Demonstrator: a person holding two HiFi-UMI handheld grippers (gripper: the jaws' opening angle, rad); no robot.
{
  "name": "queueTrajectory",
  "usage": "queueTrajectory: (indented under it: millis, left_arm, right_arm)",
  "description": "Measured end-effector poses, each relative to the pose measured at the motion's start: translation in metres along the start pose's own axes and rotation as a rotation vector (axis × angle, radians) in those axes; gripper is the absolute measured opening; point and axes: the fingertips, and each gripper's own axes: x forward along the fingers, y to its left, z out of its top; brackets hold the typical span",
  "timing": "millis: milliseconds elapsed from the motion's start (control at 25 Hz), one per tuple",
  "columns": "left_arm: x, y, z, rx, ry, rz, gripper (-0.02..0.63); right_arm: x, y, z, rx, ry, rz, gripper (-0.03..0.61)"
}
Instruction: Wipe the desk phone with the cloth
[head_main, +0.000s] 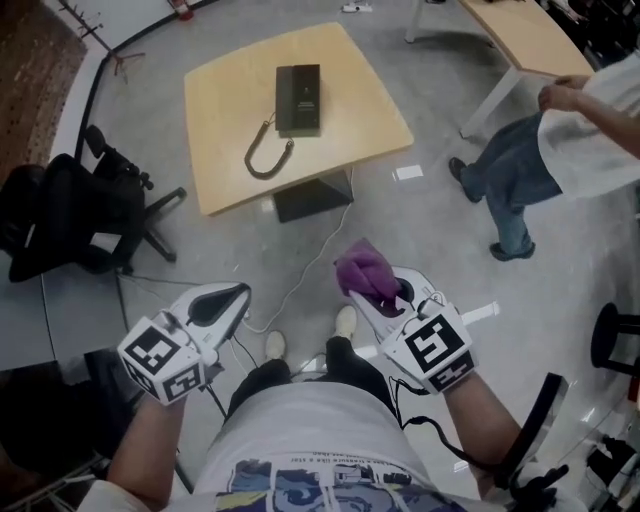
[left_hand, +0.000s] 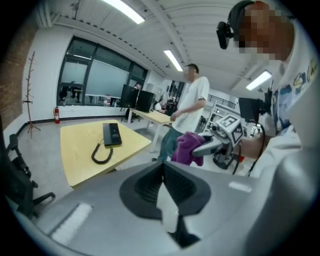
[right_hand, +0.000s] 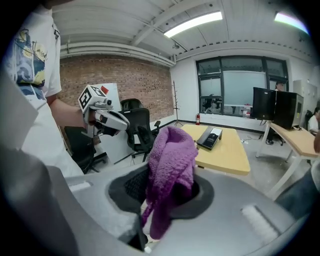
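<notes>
The black desk phone lies on a small yellow table well ahead of me, its coiled cord trailing toward the near edge. My right gripper is shut on a purple fleecy cloth, held in the air above the floor, far short of the table. In the right gripper view the cloth bunches up out of the jaws and hangs down, with the phone beyond it. My left gripper is shut with nothing in it; its closed jaws face the phone.
A black office chair stands left of the table. A person stands at the right beside a second table. A white cable runs over the floor from the table's base toward my feet.
</notes>
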Motion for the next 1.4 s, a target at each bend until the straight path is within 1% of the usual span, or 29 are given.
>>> queueTrajectory:
  millis: [120,240,320,560,760,880,1120,1240,1400]
  left_arm:
    - [-0.013,-0.005,-0.007,-0.002,-0.012,-0.044,0.006]
    - [-0.032,-0.003,-0.008,0.006,-0.052,-0.108,0.006]
    - [-0.05,-0.001,-0.014,0.007,-0.062,-0.123,0.006]
    - [-0.085,0.003,-0.037,0.013,-0.057,-0.204,0.006]
    - [-0.108,-0.001,-0.056,0.05,-0.042,-0.267,0.006]
    - [-0.116,0.0,-0.067,0.065,-0.033,-0.294,0.006]
    - [-0.129,0.008,-0.086,0.081,-0.007,-0.308,0.006]
    - [-0.128,0.007,-0.094,0.103,0.016,-0.315,0.006]
    - [-0.124,0.004,-0.095,0.105,0.024,-0.326,0.006]
  right_arm:
    - [0.001,0.024,0.003,0.008,-0.005,-0.026,0.097]
    - [0.007,0.047,0.013,0.001,-0.013,-0.074,0.097]
    - [0.017,0.068,0.022,0.001,-0.021,-0.082,0.097]
    - [0.033,0.134,0.045,0.002,-0.033,-0.122,0.097]
    - [0.043,0.176,0.053,0.0,-0.046,-0.155,0.097]
    - [0.045,0.191,0.054,-0.001,-0.044,-0.18,0.097]
    - [0.047,0.206,0.059,-0.018,-0.039,-0.227,0.097]
    - [0.045,0.208,0.058,-0.017,-0.037,-0.239,0.097]
    - [0.042,0.207,0.056,-0.014,-0.042,-0.252,0.097]
